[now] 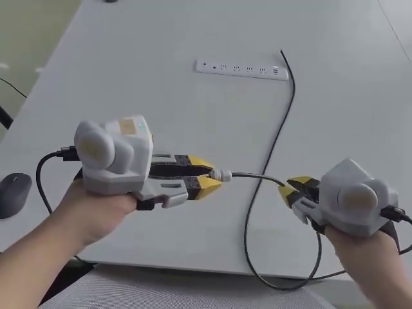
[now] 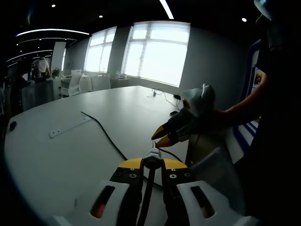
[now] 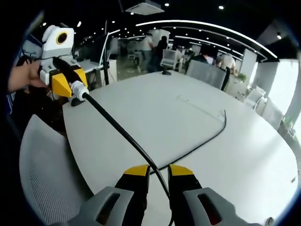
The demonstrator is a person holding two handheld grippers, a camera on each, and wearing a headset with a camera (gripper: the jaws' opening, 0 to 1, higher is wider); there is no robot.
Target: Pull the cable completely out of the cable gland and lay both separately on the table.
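Clamping gland (image 1: 220,174): left claw (image 1: 212,174) (cable (image 1: 252,175): right (image 1: 290,188))

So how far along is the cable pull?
Done: left gripper clamps the gland, right gripper clamps the cable, both held above the table. In hand: the pull; the cable runs into the gland. Left: free it, lay both down apart.

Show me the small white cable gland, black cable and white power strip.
small white cable gland (image 1: 220,174): head view, its exposed tip.
black cable (image 1: 256,174): head view, stretch just beyond the gland.
white power strip (image 1: 241,69): head view, its middle.
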